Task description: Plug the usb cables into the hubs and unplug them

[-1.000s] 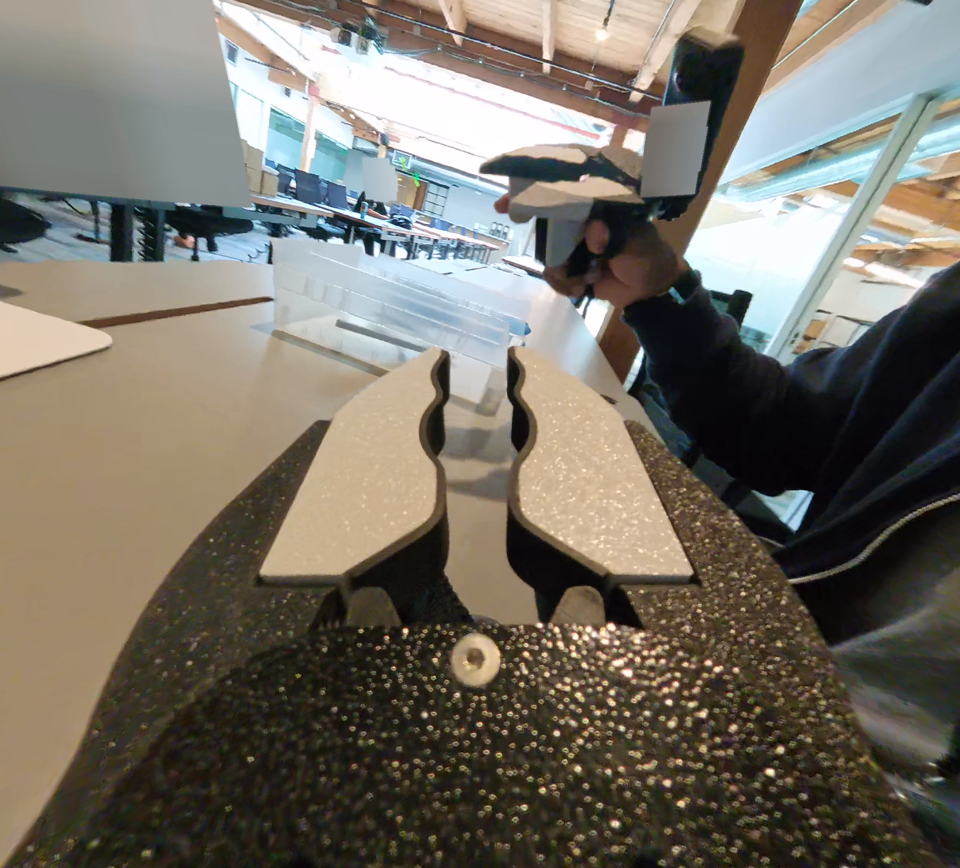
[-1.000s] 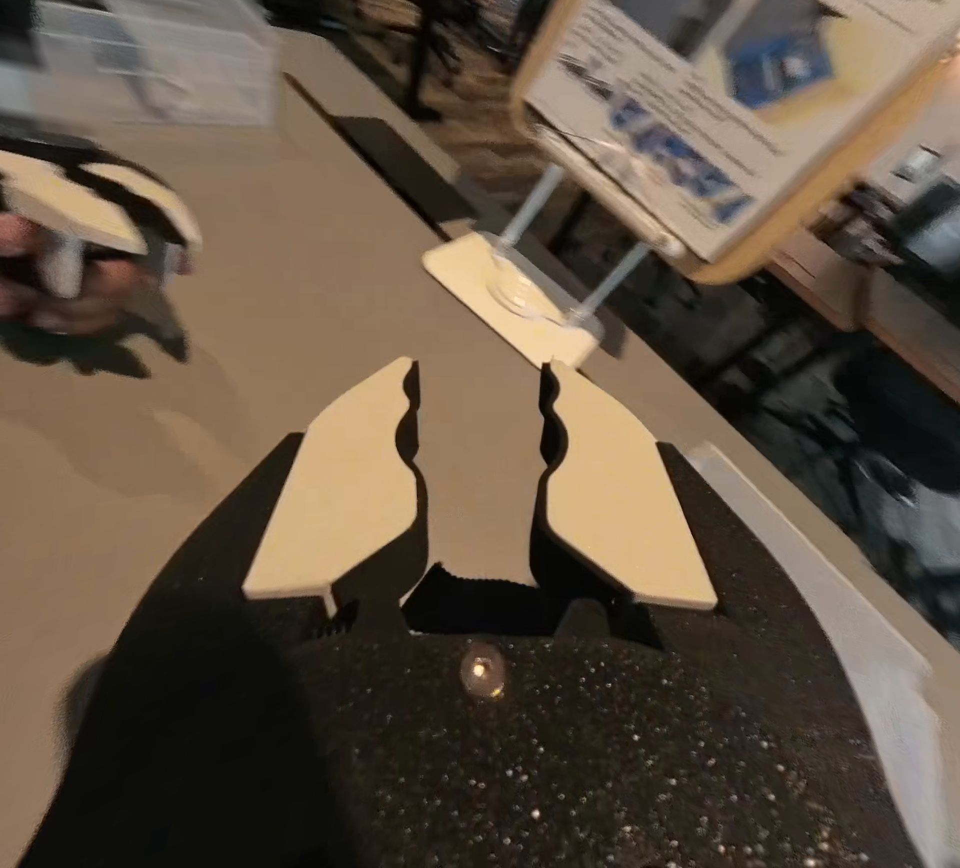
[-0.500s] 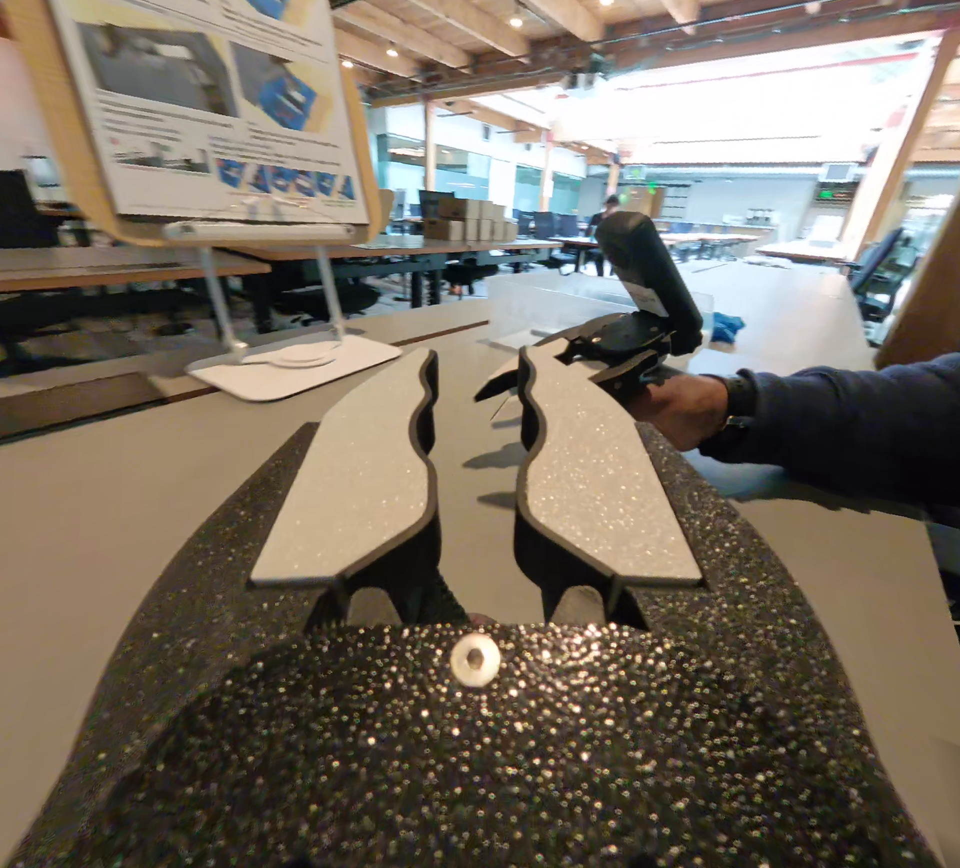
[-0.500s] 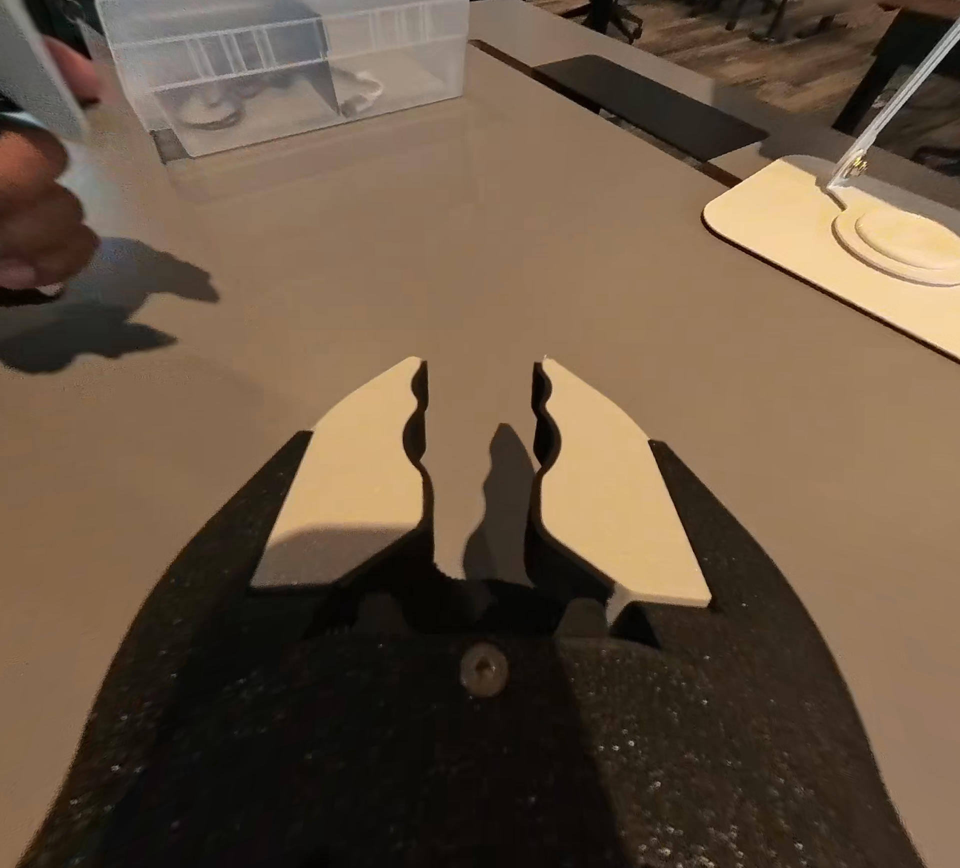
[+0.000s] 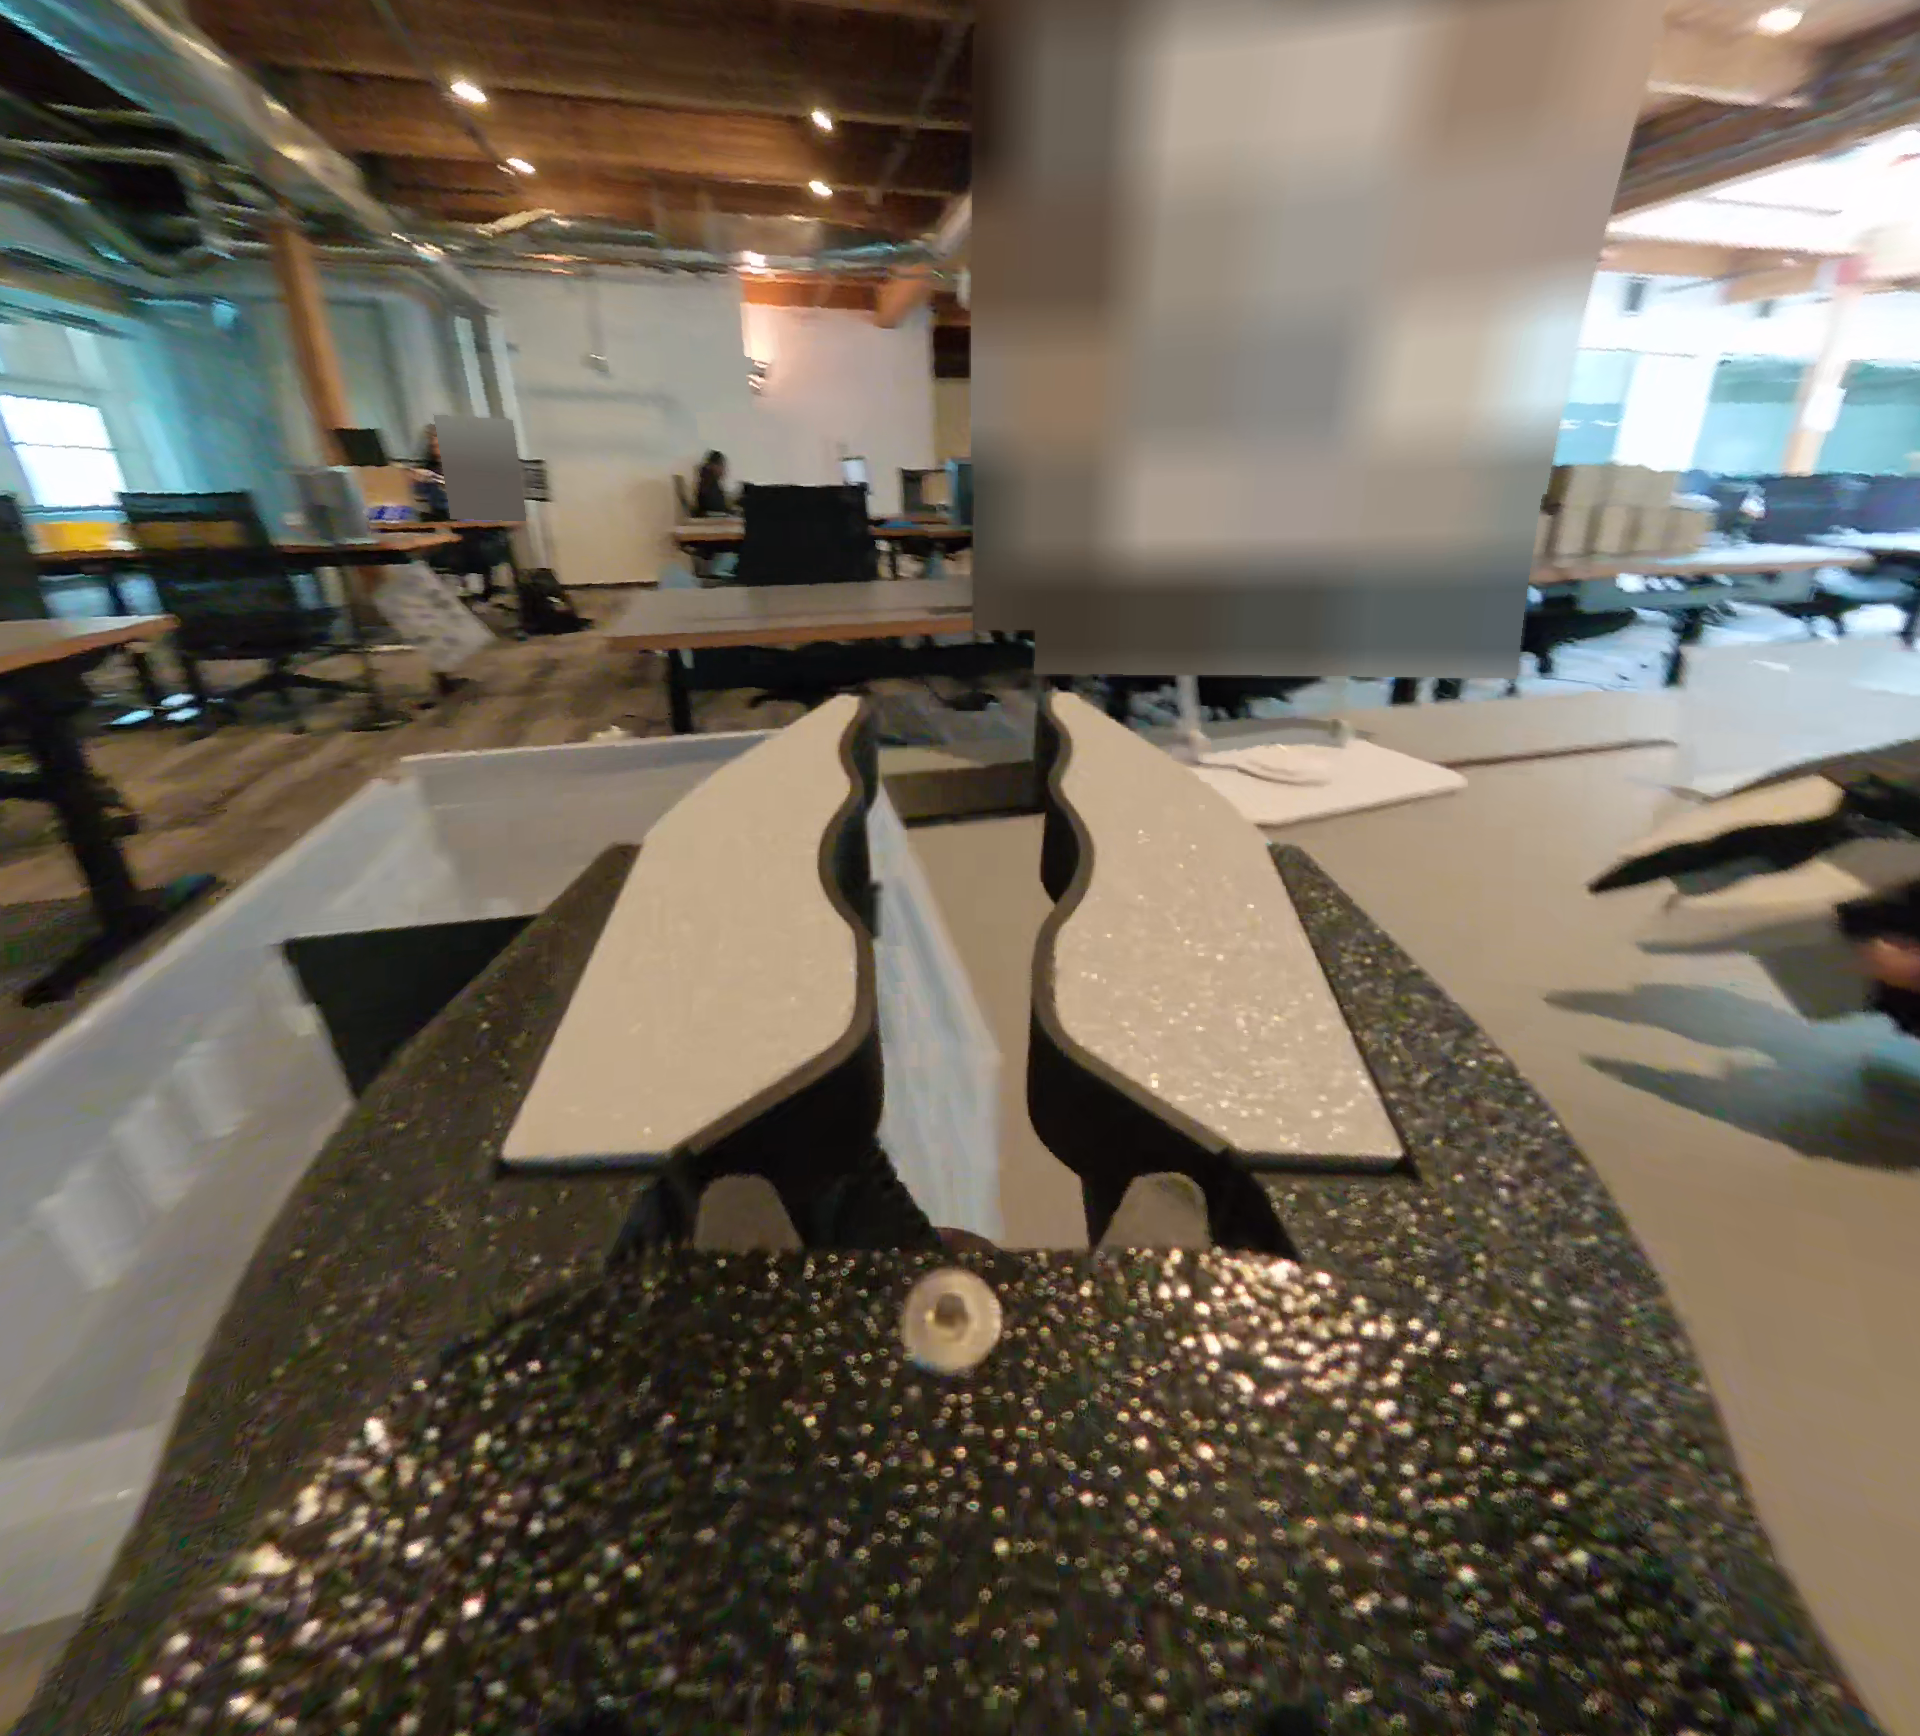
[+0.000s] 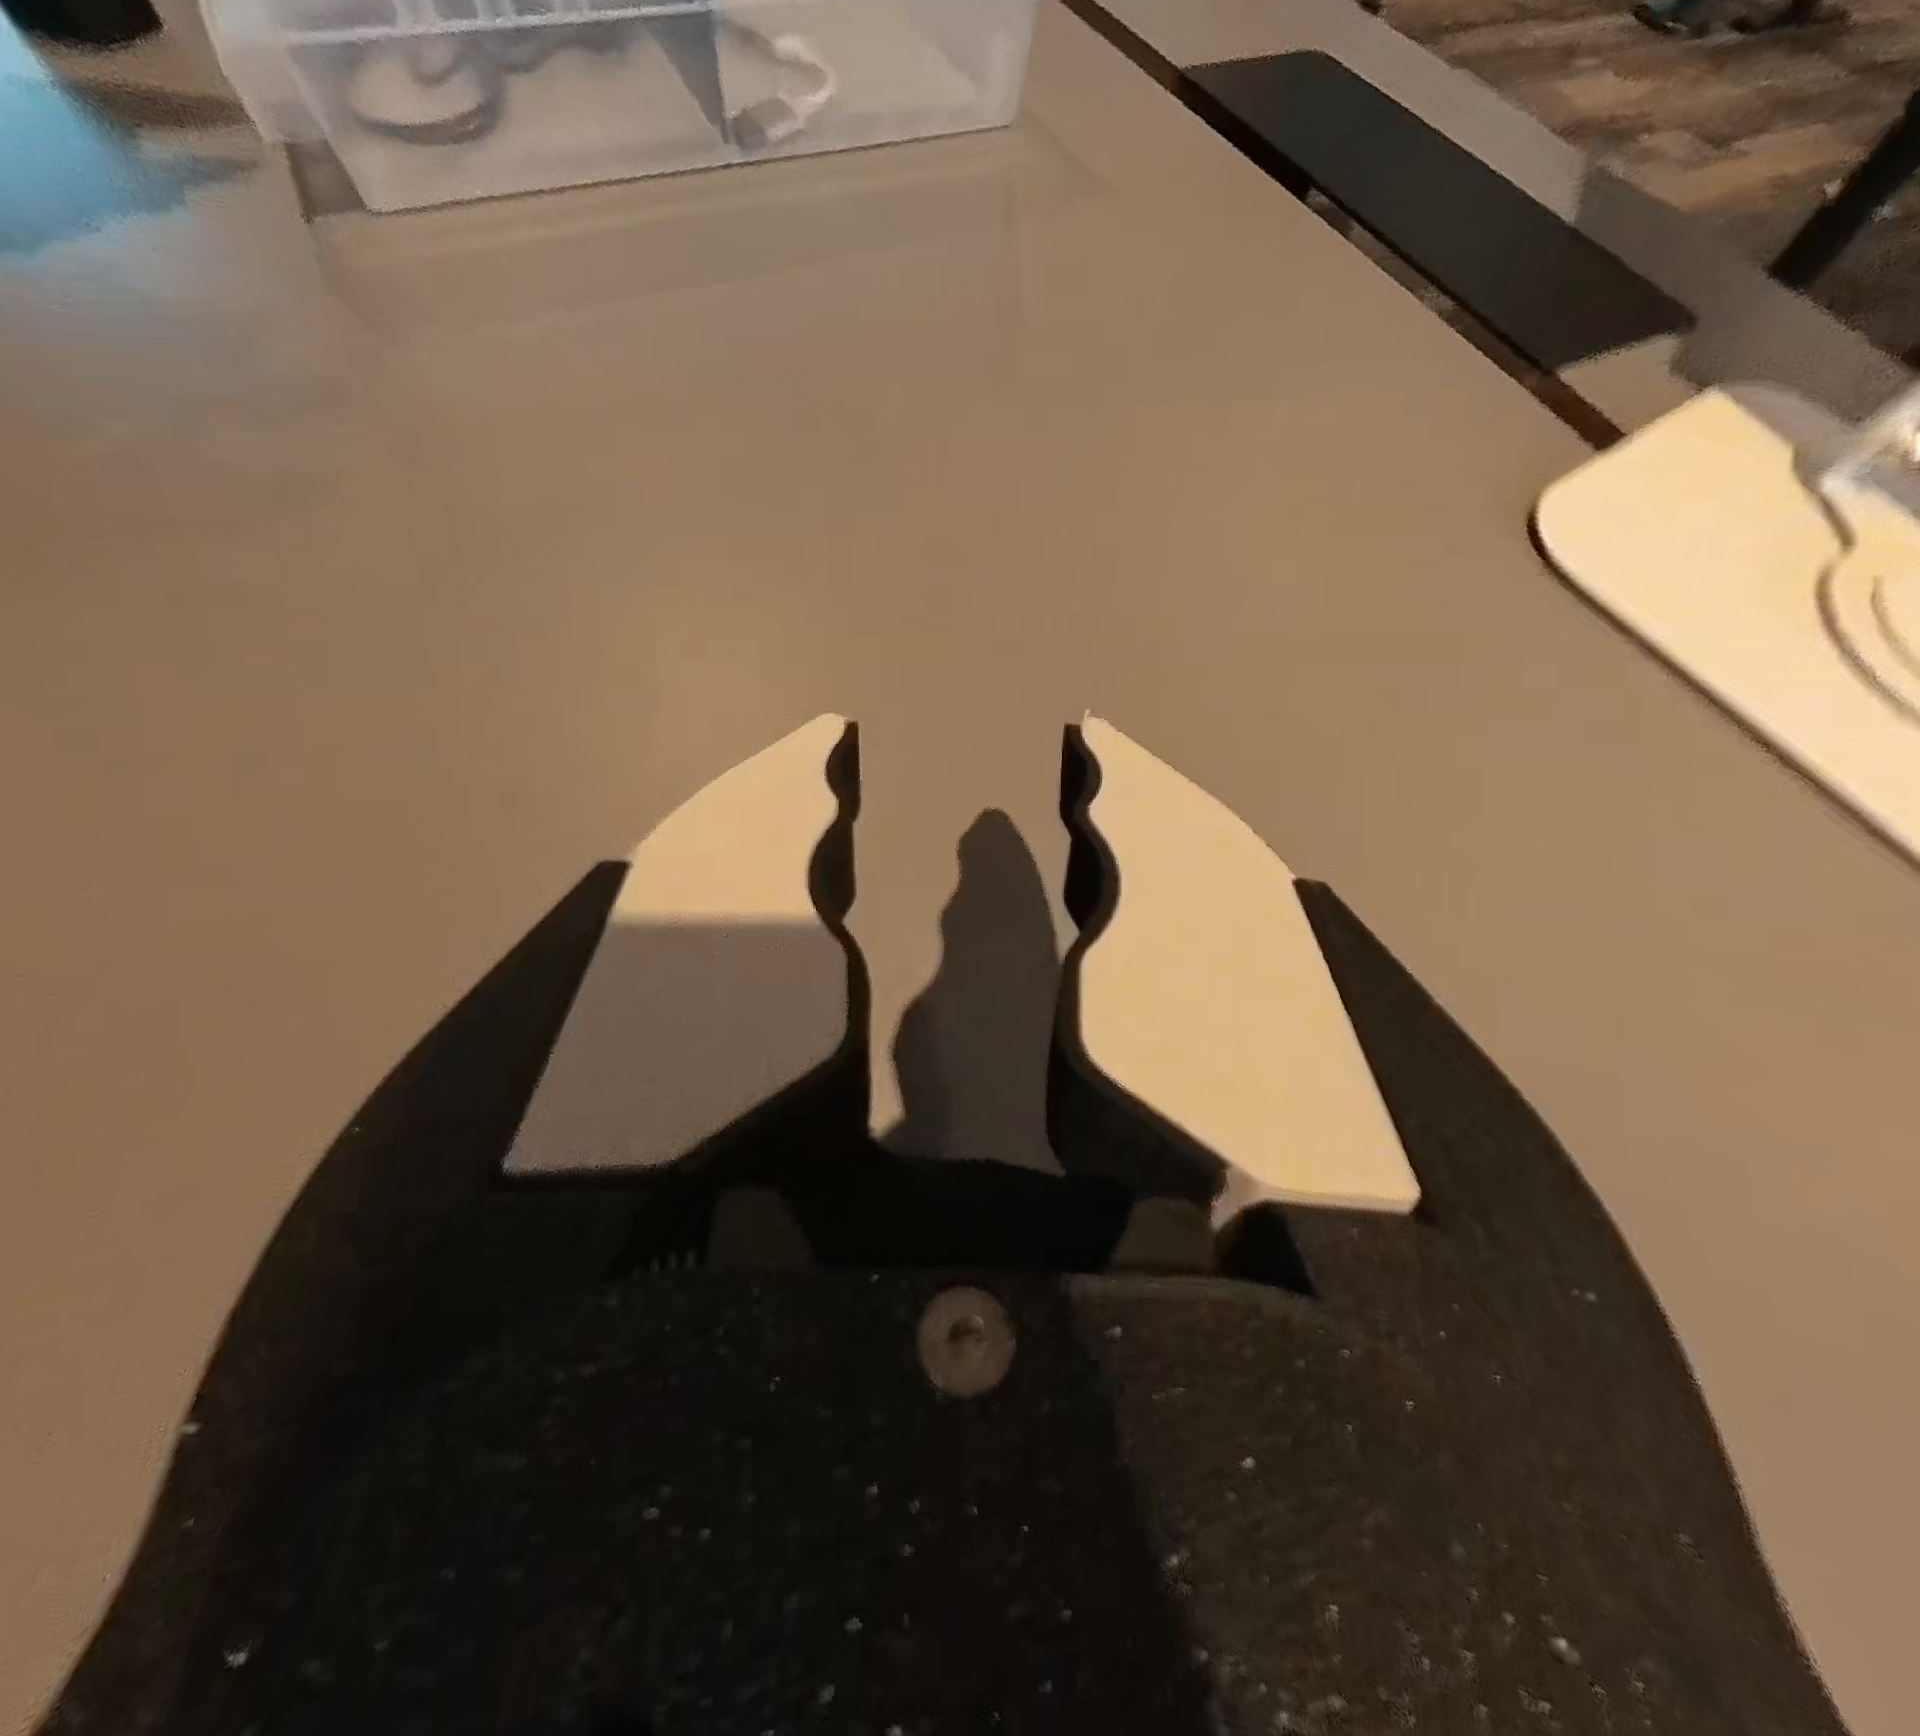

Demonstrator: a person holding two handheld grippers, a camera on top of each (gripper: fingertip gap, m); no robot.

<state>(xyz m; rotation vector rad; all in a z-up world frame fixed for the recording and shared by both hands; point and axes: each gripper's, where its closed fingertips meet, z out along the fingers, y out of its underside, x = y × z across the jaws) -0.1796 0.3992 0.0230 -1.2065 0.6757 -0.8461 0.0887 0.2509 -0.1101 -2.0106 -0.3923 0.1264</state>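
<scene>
Your left gripper [image 5: 956, 730] hangs over the near edge of the clear plastic divided storage bin [image 5: 208, 1011], its pale fingers spread apart with nothing between them; the bin's ribbed right wall shows through the gap. Your right gripper [image 6: 961, 730] hovers low above the bare grey-brown tabletop [image 6: 727, 491], fingers likewise spread and empty, casting a shadow between them. In the left wrist view it appears blurred at the far right [image 5: 1766, 829].

From the right wrist view, the same bin [image 6: 623, 3] sits at the far left of the table. Inside it a dark coiled cable [image 6: 426, 97] lies in the left compartment, and a white usb cable with a dark plug [image 6: 779, 112] lies just right of the dark divider. No hub can be made out. A cream flat stand base [image 6: 1714, 564] rests at the right edge.
</scene>
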